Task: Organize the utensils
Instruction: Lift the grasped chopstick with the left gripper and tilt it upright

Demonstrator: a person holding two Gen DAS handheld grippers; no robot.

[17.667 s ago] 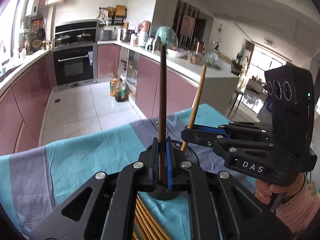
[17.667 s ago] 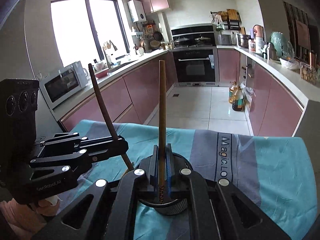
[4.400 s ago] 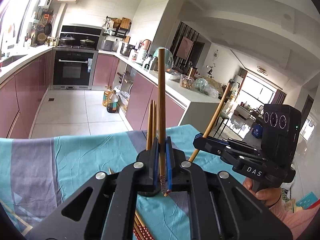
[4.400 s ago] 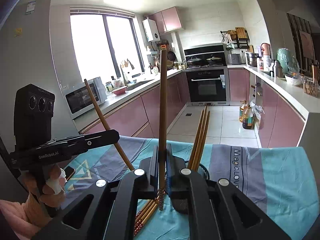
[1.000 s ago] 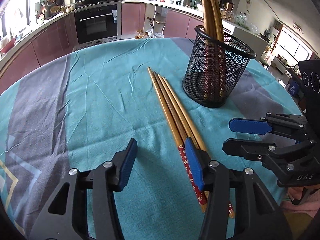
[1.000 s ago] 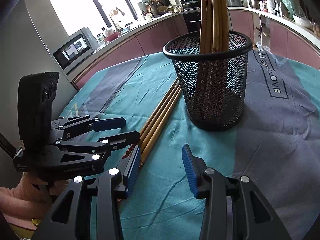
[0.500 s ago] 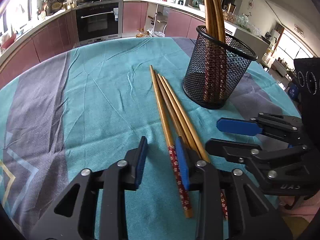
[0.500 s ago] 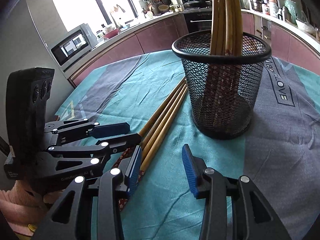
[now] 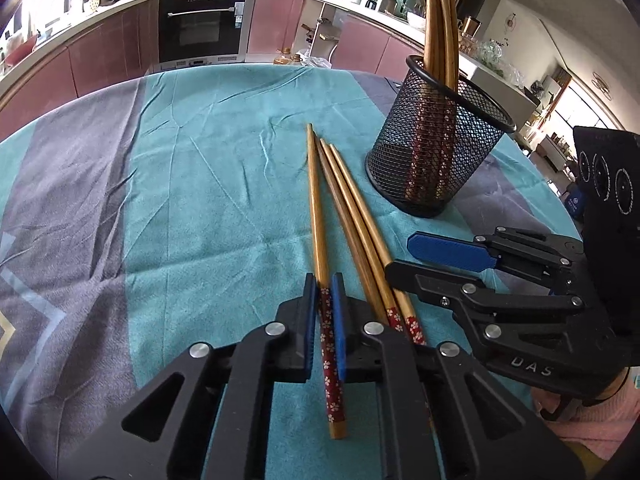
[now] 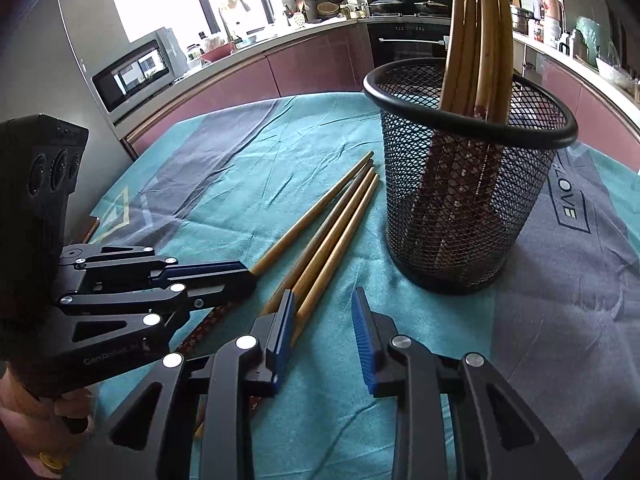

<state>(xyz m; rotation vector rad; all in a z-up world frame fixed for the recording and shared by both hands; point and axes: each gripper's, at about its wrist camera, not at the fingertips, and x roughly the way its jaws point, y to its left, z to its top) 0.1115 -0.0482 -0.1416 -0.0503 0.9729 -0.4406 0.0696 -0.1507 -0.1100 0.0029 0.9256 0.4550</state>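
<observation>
— On the worktop [image 9: 200, 200], what's new?
— The left tongs [image 9: 321, 312] have narrowed onto one chopstick [image 9: 316, 208]; right tongs [image 10: 322, 332] stay wide. Next stop, probably, the mesh holder [image 9: 440, 160].

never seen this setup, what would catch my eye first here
The black mesh cup on the teal cloth, chopsticks standing in it. Beside it four loose chopsticks lie on the cloth; the left tool is shut on the leftmost one, while the right tool hangs open nearby.
</observation>
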